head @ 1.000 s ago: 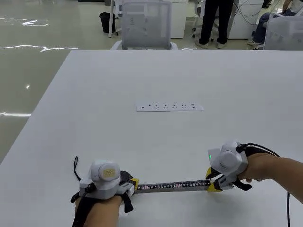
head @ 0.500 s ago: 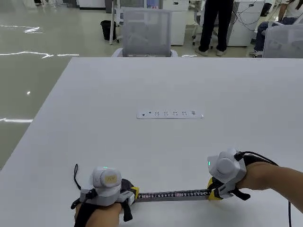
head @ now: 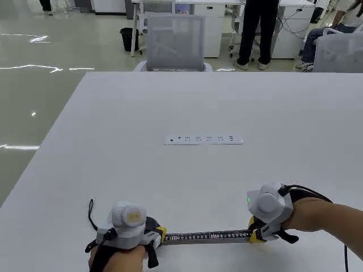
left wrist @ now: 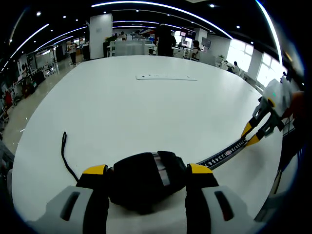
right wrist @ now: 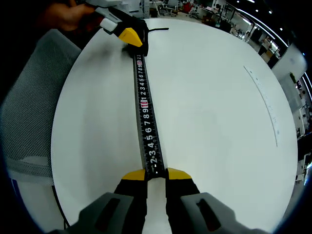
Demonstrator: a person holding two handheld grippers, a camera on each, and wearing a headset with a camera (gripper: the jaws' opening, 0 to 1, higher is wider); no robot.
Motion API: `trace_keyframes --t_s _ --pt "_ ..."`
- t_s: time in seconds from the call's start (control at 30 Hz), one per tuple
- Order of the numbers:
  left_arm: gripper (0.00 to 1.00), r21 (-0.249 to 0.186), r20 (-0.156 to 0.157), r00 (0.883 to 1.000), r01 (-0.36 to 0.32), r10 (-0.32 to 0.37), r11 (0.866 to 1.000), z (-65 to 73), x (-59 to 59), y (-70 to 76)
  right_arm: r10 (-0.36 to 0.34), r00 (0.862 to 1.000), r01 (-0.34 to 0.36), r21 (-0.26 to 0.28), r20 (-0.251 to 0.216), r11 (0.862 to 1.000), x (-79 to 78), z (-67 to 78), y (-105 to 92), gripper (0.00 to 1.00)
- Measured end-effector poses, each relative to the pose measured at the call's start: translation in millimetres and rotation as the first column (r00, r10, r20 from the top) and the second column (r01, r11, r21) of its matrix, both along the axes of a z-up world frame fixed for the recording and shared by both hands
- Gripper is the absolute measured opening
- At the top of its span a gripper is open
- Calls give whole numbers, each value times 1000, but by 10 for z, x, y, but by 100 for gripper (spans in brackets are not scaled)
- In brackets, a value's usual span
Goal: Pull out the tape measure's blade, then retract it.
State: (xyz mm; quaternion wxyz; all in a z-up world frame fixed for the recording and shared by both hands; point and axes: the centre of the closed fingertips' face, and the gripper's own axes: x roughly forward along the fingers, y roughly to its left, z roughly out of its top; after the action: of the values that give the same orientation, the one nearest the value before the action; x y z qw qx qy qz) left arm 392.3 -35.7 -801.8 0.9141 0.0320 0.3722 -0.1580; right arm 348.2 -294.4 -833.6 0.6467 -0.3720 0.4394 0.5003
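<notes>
Head view, from the left: a black bin (head: 127, 25) stands on the floor far beyond the power strip (head: 203, 139); what it holds cannot be told. On the white bench (head: 170, 96), a thin black strap (head: 91, 201) lies well to the near side of the power strip and past its left end, close to the bench's left edge. Just right of the strap, the left tool (head: 153, 233) is closed around the tape measure case (left wrist: 146, 180), its yellow-tipped jaws pressing the black body from both sides in the left gripper view. From the case the blade (head: 207, 235) lies flat on the bench, running about parallel to the power strip and well apart from it on the near side, by the bench's near edge. Its numbers read clearly in the right gripper view. At the blade's far end, a little past the power strip's right end, the right tool (head: 256, 235) has its jaws drawn narrow, pinching the blade tip between them. Between blade and power strip the bench lies bare and open, and more bare surface stretches beyond the strip to the far edge, where a grey chair (head: 176, 37) is pushed in and a person (head: 258, 25) stands further back.
</notes>
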Motion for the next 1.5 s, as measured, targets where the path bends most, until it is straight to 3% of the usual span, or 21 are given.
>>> trace_keyframes --t_s 0.37,1.5 --pt "59 8 25 1000 12 -12 1000 1 -9 -7 -5 1000 5 5 0 1000 -3 5 6 13" --pt "59 -7 13 1000 25 -25 1000 -4 1 -14 -12 1000 12 15 -3 1000 17 -8 144 13"
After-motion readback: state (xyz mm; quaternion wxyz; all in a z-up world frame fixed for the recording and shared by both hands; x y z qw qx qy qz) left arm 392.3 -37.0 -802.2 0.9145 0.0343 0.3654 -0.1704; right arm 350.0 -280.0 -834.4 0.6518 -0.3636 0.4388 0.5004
